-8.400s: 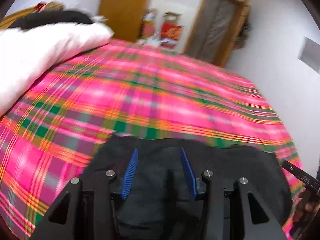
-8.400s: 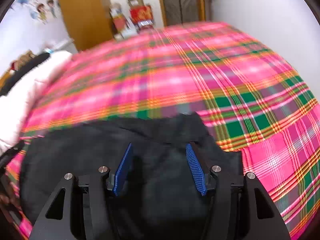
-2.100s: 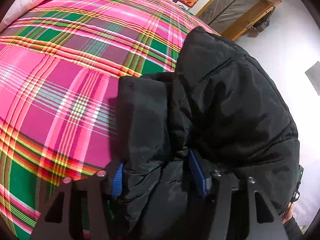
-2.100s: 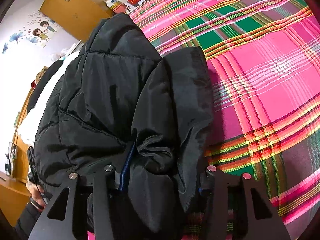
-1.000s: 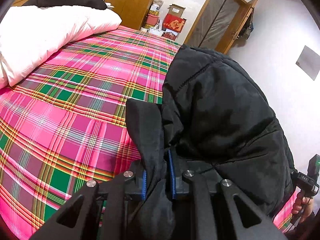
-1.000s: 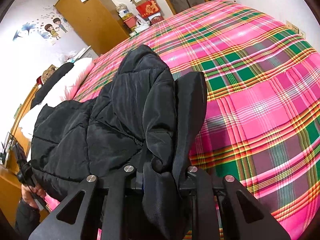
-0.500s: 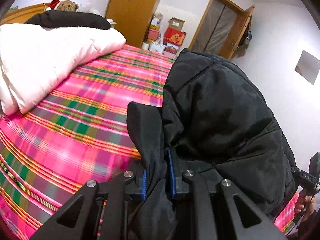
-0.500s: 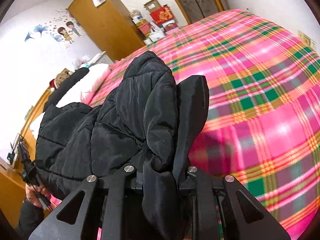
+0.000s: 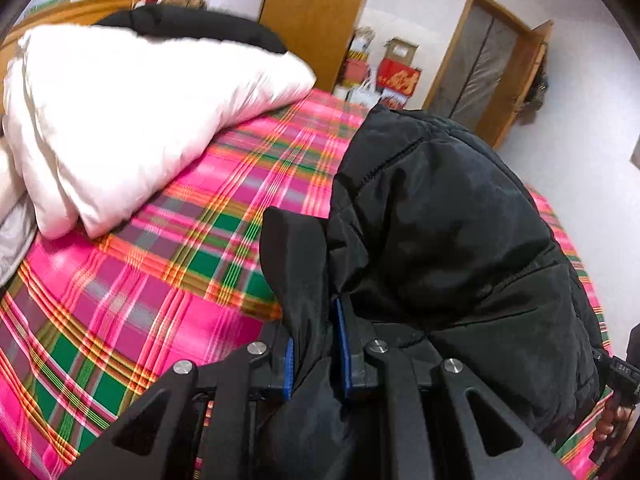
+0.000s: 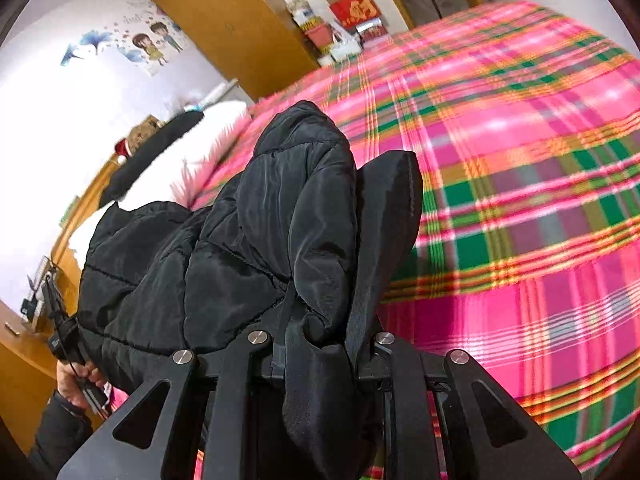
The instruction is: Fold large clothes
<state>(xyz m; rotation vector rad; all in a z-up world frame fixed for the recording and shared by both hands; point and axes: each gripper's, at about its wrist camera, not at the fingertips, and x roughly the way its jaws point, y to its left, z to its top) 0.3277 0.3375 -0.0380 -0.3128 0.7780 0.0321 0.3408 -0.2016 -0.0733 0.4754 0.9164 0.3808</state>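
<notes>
Black quilted puffer jacket (image 9: 432,224): bulky, soft, slick shell; left tool (image 9: 316,352) and right tool (image 10: 320,344) each clamp a bunched edge.

Jacket (image 9: 440,220) above bedspread (image 9: 160,280), between claws; duvet (image 9: 120,120) left, wardrobe (image 9: 316,20) behind.

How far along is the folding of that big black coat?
Done: the black padded jacket is bunched and gathered. In hand: the left gripper and right gripper each pinch its fabric, holding it above the pink plaid bedspread. Left: laying it down and a neat final fold.
</notes>
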